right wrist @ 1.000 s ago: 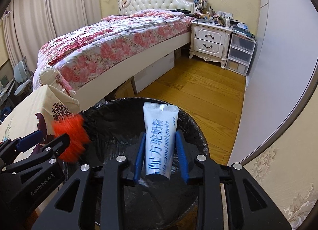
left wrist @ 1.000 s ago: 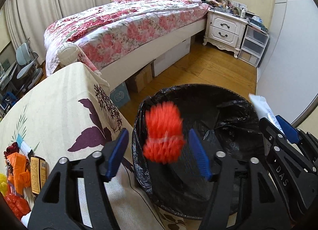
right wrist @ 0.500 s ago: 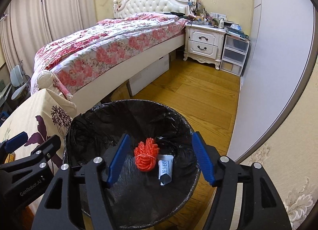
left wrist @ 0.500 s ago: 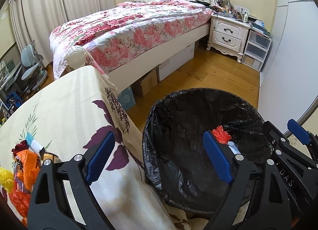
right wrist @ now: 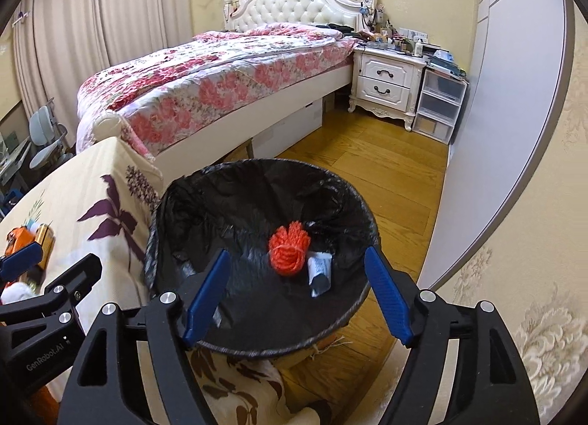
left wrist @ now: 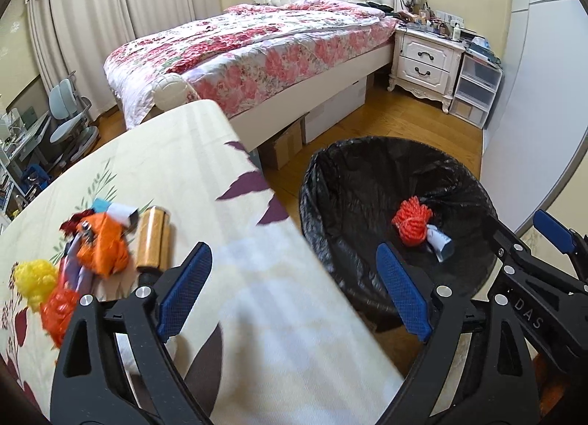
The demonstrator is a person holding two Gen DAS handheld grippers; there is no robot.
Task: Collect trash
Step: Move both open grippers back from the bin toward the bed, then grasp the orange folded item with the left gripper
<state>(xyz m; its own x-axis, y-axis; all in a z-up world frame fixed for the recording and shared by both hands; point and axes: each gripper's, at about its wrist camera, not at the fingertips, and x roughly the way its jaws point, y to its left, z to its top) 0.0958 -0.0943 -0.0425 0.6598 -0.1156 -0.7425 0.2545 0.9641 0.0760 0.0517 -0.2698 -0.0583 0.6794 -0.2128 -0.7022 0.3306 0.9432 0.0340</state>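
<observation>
In bin (right wrist: 176,204): orange yarn bundle (right wrist: 288,249), white sachet (right wrist: 319,270). On surface (left wrist: 176,153): orange, yellow, gold trash pile (left wrist: 99,248), uncollected. Left hand-held gripper (left wrist: 294,296): wide open, empty. Right hand-held gripper (right wrist: 297,294): opening, empty.

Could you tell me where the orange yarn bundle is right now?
In both wrist views the orange yarn bundle lies inside the black-lined bin, just left of the white sachet.

"DAS" on right tongs (left wrist: 529,318), "GenRobot.AI" on left tongs (right wrist: 47,355), pouch print in bin unreadable
</observation>
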